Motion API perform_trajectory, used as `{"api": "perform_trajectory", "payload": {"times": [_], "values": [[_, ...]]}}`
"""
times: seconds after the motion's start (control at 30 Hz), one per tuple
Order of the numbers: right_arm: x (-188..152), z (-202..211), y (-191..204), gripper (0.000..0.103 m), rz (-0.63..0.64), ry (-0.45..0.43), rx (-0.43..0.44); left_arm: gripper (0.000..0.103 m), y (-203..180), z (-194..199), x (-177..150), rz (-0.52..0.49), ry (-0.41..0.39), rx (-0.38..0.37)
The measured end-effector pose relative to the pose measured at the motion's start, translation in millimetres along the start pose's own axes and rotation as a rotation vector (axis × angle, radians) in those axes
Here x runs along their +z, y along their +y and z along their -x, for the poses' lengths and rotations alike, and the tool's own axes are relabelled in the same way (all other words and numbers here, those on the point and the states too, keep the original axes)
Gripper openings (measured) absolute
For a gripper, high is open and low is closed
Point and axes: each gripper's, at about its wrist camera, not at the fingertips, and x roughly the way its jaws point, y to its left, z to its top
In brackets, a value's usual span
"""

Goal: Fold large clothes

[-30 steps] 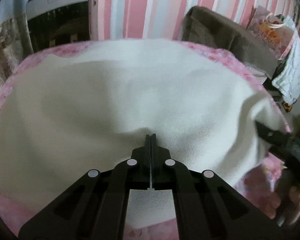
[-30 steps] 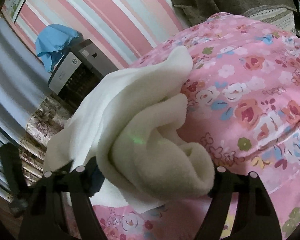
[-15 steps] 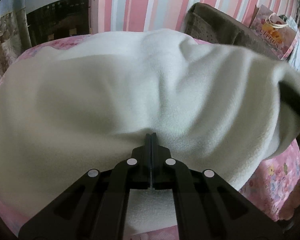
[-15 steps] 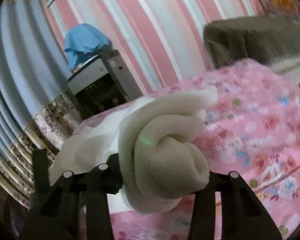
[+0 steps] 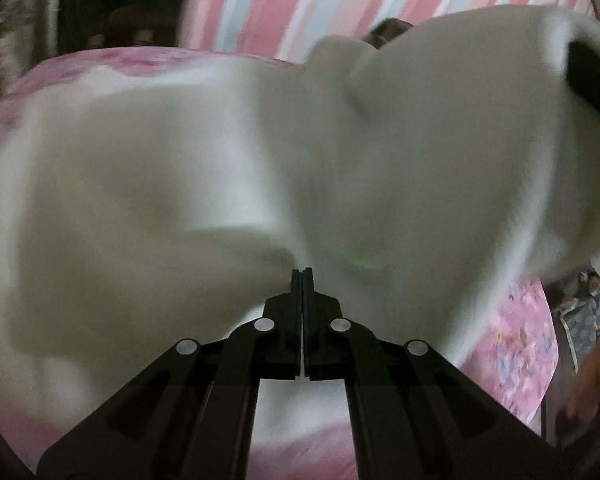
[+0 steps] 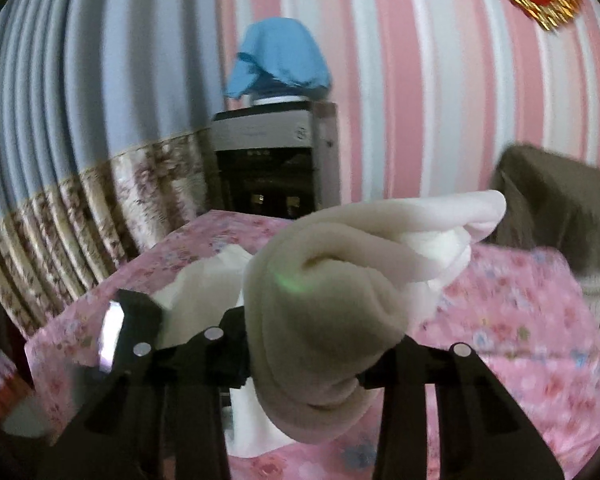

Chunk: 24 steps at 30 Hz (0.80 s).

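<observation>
A large cream fleece garment (image 5: 188, 168) lies spread over the pink floral bed cover (image 5: 512, 344). My left gripper (image 5: 302, 274) is shut, its tips pinching the garment's near edge, and cloth also shows beneath the fingers. The garment's right side is lifted high, and a black finger (image 5: 592, 76) of the right gripper sits in that raised fold. In the right wrist view, my right gripper (image 6: 312, 360) holds a rolled bunch of the cream garment (image 6: 324, 304) above the bed. Its jaws are closing and both pads press into the bunch.
A grey cabinet (image 6: 268, 160) with a blue cloth (image 6: 280, 60) on top stands against the striped wall beyond the bed. To the right is a brown upholstered seat (image 6: 560, 200). On the left hangs a floral-bordered curtain (image 6: 80, 216). The pink bed cover (image 6: 520, 340) extends to the right.
The right gripper has risen and rolled upright with the bunched cloth, its jaws narrowing onto it. In the left wrist view the garment's right side has lifted off the bed.
</observation>
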Motion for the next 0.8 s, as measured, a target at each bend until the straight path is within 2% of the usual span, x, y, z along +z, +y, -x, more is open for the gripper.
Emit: {"api": "perform_trajectory", "payload": {"times": [0.03,0.1,0.2,0.37,0.47,0.53,0.6,0.63,0.73,0.77,0.8], "values": [[4,-1,8,0.037,0.026,0.002,0.011,0.0,14,22,-4,-0.002,-0.024,-0.004],[9,-7,27,0.037,0.088,0.015,0.028,0.0,39,52,-7,-0.012,-0.063,0.054],[14,-22,66,0.036,0.196,0.049,0.082,0.0,85,93,-5,-0.043,-0.108,0.224],[8,-59,150,0.034,0.402,0.143,0.226,0.0,150,145,2,-0.031,-0.154,0.425],[-11,-85,185,0.034,0.481,0.242,0.314,0.0,170,162,0,-0.012,-0.157,0.471],[-34,-115,200,0.034,0.517,0.345,0.334,0.001,174,164,-2,-0.003,-0.152,0.46],[-47,-132,205,0.035,0.516,0.377,0.335,0.004,177,163,-3,-0.004,-0.152,0.46],[-46,-132,204,0.037,0.493,0.373,0.345,0.009,177,162,-2,-0.002,-0.152,0.457],[-36,-119,199,0.052,0.449,0.371,0.362,0.023,176,159,-4,0.003,-0.144,0.441],[-32,-107,197,0.064,0.438,0.358,0.376,0.032,172,160,-4,-0.001,-0.15,0.44],[-26,-90,190,0.071,0.417,0.332,0.401,0.038,171,162,-4,-0.004,-0.158,0.438]]}}
